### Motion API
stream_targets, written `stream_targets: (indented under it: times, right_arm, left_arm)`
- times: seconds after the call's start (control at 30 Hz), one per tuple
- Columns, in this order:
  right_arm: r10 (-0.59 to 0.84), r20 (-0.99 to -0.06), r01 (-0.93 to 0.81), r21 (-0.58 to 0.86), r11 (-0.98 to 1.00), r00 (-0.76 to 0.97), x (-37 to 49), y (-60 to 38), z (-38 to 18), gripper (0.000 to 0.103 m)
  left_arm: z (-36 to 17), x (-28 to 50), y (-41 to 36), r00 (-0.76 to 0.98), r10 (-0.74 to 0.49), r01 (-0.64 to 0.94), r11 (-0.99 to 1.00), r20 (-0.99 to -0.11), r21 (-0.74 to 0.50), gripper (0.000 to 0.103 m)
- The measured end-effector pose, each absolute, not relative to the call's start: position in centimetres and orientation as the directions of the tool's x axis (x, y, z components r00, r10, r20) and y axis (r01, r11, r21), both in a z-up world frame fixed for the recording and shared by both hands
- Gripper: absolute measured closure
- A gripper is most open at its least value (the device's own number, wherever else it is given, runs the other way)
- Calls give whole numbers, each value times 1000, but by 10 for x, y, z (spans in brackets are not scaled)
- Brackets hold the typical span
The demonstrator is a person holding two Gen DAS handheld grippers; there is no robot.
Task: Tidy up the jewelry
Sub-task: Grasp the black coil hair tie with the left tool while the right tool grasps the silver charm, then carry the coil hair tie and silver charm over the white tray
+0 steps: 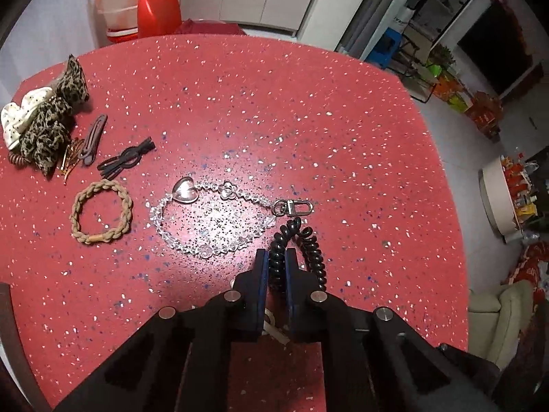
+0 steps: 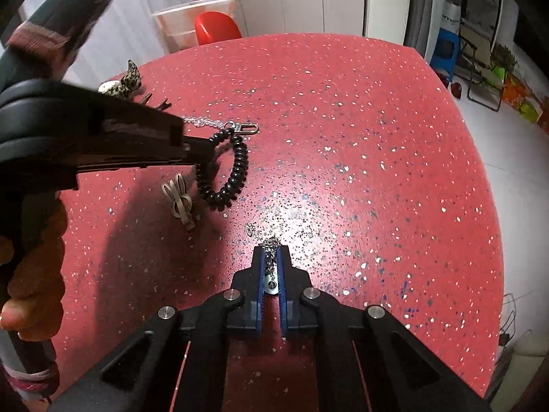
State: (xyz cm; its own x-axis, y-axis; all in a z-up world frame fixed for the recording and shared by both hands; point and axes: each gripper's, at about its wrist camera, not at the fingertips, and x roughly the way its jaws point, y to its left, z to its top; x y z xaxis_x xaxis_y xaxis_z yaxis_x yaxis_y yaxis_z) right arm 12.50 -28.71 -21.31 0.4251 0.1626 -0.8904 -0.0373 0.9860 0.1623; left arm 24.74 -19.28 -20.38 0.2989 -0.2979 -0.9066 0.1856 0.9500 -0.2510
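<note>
My left gripper is shut on a black spiral hair tie and holds it just above the red speckled table. The tie and the left gripper also show in the right wrist view. A clear bead chain with a heart charm and a metal clasp lies just ahead of the left gripper. My right gripper is shut on a thin silver chain with a small pendant between the pads.
At the table's left lie leopard and white scrunchies, a brown hair clip, a black hair tie and a braided tan hair tie. A tan bow-shaped tie lies beside the spiral tie. A red chair stands behind the table.
</note>
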Motion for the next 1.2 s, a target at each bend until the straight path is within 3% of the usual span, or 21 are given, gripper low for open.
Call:
stream_targets:
  times: [0.53,1.2]
  right_arm:
    - [238,-887,69,287,955,396,118,-313,-201,96]
    - [278,-900,98,327,940,334,71,-287,-155,96]
  left_arm:
    - [-180,204,-150,311,-332,189,940,-890,-285,92]
    - [-139,112,-73,274,-323,155,944,-906,-290,92]
